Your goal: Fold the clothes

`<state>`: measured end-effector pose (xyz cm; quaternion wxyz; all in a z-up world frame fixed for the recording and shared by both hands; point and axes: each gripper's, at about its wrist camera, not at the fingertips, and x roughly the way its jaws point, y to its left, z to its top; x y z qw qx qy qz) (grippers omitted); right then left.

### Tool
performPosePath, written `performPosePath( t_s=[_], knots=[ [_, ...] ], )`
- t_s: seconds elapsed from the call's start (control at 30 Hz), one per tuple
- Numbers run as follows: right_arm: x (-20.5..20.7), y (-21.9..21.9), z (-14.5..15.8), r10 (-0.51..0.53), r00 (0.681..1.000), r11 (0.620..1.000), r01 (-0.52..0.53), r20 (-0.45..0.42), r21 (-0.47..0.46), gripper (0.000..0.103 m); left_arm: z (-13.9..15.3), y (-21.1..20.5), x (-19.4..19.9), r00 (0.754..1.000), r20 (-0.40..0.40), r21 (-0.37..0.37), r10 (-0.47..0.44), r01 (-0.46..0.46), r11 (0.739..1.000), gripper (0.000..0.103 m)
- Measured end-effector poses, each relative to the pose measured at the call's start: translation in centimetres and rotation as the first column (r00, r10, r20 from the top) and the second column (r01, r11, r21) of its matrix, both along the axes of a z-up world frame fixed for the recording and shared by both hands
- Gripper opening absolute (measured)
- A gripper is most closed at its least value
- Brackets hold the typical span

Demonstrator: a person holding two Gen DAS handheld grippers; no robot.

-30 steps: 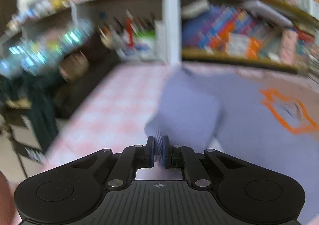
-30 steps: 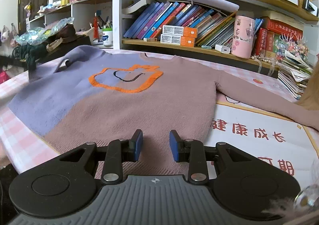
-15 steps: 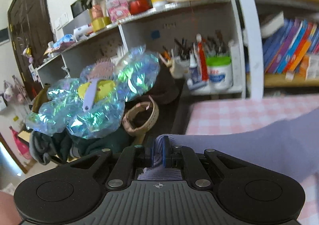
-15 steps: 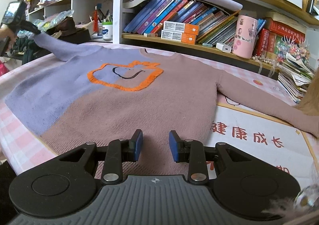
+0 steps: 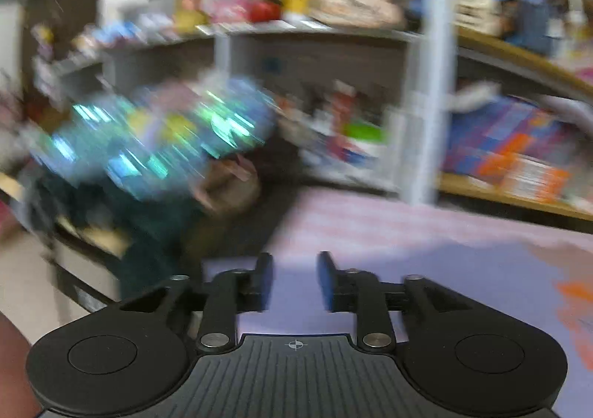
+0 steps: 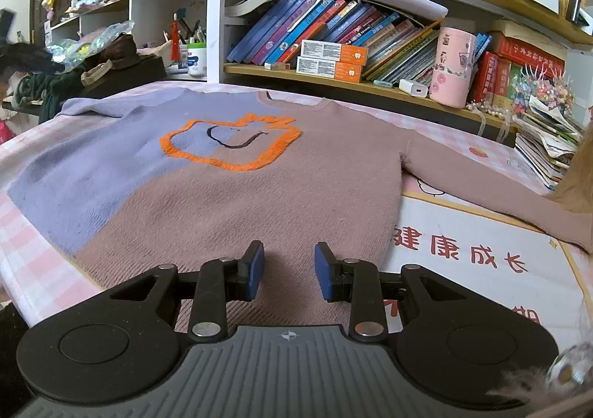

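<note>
A lilac and dusty-pink sweater [image 6: 237, 188] with an orange outlined motif [image 6: 229, 145] lies flat on the pink checked table. Its lilac sleeve [image 6: 92, 108] rests at the far left, its pink sleeve [image 6: 481, 184] stretches right. My right gripper [image 6: 289, 269] hovers over the pink hem, jaws apart, nothing between them. In the blurred left wrist view my left gripper [image 5: 294, 280] hangs over the lilac sweater [image 5: 426, 280]; its jaws are opening and nothing is pinched between them.
Shelves with books [image 6: 333, 32], a pink tin [image 6: 452, 69] and jars line the table's far side. A printed mat [image 6: 474, 254] lies right of the sweater. Dark clothes and an iridescent bag [image 6: 89, 43] sit past the table's left end. Stacked papers [image 6: 548, 143] sit far right.
My left gripper has let go of the lilac sleeve, which now lies on the table, and its jaws have spread while it swung right. The right gripper has kept still.
</note>
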<state>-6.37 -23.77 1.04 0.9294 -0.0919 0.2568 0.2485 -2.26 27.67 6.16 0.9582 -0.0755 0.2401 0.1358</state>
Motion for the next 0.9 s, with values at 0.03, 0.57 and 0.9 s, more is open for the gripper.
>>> performPosePath(
  t_s=[0.03, 0.57, 0.9],
  knots=[
    [0.1, -0.1, 0.1, -0.004, 1.0, 1.0, 0.004, -0.002, -0.001, 0.033, -0.6, -1.6, -1.0, 0.998, -0.015, -0.015, -0.054, 0.054, 0.998, 0.047],
    [-1.1, -4.1, 0.8, -0.124, 0.992, 0.992, 0.124, -0.019, -0.002, 0.049, -6.1, -14.3, -7.7, 0.939, -0.095, -0.085, -0.329, 0.322, 0.943, 0.031],
    [-0.2, -3.6, 0.3, -0.051, 0.996, 0.998, 0.053, -0.069, 0.037, 0.013, -6.1, -14.5, -8.5, 0.922, -0.094, -0.121, -0.377, 0.365, 0.923, 0.005]
  ],
)
